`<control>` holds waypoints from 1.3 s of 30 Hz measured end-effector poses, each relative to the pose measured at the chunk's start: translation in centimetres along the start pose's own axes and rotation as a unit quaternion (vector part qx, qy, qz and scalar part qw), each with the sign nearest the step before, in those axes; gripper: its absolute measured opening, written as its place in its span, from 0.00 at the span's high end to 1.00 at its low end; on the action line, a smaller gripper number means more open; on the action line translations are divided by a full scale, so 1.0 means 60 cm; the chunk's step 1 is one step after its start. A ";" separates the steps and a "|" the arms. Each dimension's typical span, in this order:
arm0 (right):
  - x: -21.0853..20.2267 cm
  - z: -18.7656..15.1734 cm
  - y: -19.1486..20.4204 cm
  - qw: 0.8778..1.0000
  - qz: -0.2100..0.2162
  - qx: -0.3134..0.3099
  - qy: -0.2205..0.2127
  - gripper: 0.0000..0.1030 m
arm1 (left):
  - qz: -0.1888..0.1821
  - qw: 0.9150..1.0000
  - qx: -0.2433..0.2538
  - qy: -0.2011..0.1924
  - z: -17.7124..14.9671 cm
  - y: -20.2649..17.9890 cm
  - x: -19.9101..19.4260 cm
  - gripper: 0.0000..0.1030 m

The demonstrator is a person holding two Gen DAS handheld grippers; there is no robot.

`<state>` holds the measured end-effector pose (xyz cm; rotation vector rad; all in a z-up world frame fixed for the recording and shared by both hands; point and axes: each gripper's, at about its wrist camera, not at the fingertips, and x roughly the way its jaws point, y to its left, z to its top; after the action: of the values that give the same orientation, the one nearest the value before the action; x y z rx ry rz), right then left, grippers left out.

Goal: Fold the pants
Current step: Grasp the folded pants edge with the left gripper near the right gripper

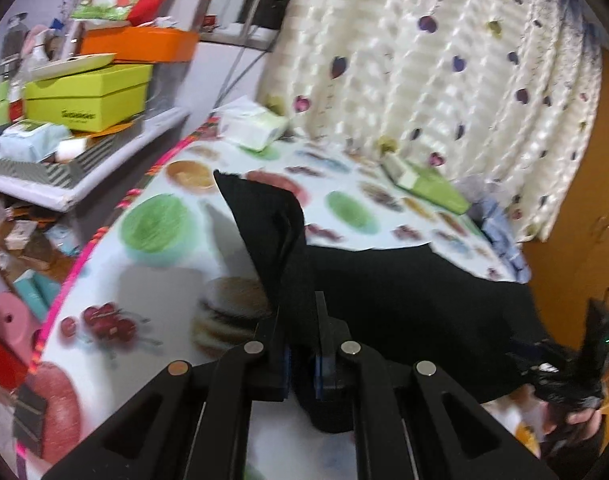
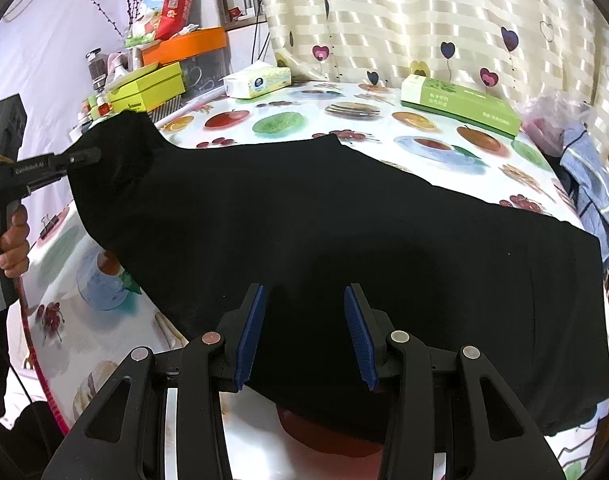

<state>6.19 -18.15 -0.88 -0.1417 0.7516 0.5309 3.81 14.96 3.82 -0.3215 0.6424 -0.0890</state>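
1. The table [image 2: 288, 92], under a fruit-print cloth, fills both views; a curtain [image 2: 424, 20] hangs behind it at 12 o'clock.
2. Black pants [image 2: 344, 232] lie across the table from 9 to 3 o'clock in the right wrist view – one end raised off the cloth at 9 o'clock.
3. The left gripper [image 1: 300, 320] is clamped on the pants' raised edge; black fabric stands up between its closed fingers.
4. The right gripper [image 2: 304, 320] hangs over the pants at 6 o'clock, jaws apart – nothing is pinched.
5. A green box [image 2: 460, 106] sits at 1 o'clock, a tissue pack [image 2: 258, 80] at 11.
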 end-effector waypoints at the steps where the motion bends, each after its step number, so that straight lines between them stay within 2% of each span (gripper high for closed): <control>1: -0.001 0.000 -0.002 1.000 0.000 0.002 -0.001 0.59 | -0.009 1.000 0.003 -0.002 0.005 -0.009 0.001 0.91; 7: -0.010 -0.005 -0.018 1.000 -0.003 0.016 -0.007 0.59 | -0.064 0.998 0.026 -0.003 0.031 -0.076 0.015 0.91; 12: -0.019 -0.013 -0.036 0.999 -0.006 0.034 -0.010 0.59 | -0.120 0.991 0.065 0.009 0.034 -0.158 0.036 0.91; 18: -0.030 -0.022 -0.056 0.999 -0.010 0.051 -0.011 0.59 | -0.170 0.975 0.127 0.065 -0.007 -0.264 0.097 0.91; 22: -0.033 -0.028 -0.067 0.998 -0.011 0.059 -0.009 0.59 | -0.178 0.968 0.143 0.108 -0.043 -0.301 0.139 0.92; 29: -0.030 -0.026 -0.075 0.997 -0.002 0.072 -0.009 0.59 | -0.192 0.956 0.153 0.159 -0.080 -0.306 0.165 0.90; 30: -0.030 -0.025 -0.075 0.997 -0.001 0.073 -0.010 0.59 | -0.193 0.956 0.147 0.165 -0.081 -0.302 0.164 0.88; 31: -0.030 -0.024 -0.074 0.997 0.001 0.073 -0.010 0.59 | -0.197 0.955 0.143 0.169 -0.081 -0.299 0.160 0.80; 33: -0.027 -0.022 -0.073 0.997 0.007 0.076 -0.010 0.59 | -0.226 0.950 0.132 0.172 -0.083 -0.291 0.147 0.73; 35: -0.025 -0.020 -0.072 0.997 0.011 0.079 -0.009 0.59 | -0.253 0.945 0.129 0.164 -0.082 -0.288 0.125 0.71; 37: -0.024 -0.018 -0.072 0.996 0.016 0.083 -0.010 0.59 | -0.267 0.944 0.135 0.138 -0.079 -0.278 0.094 0.67; 38: -0.024 -0.016 -0.073 0.996 0.022 0.087 -0.011 0.59 | -0.260 0.949 0.134 0.120 -0.074 -0.269 0.080 0.67; 39: -0.023 -0.015 -0.074 0.995 0.025 0.091 -0.011 0.59 | -0.241 0.957 0.132 0.097 -0.069 -0.257 0.067 0.67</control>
<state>7.04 -22.81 -0.86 0.0532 0.7796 0.5087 4.79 -1.44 3.36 -0.2064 0.7261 -0.6748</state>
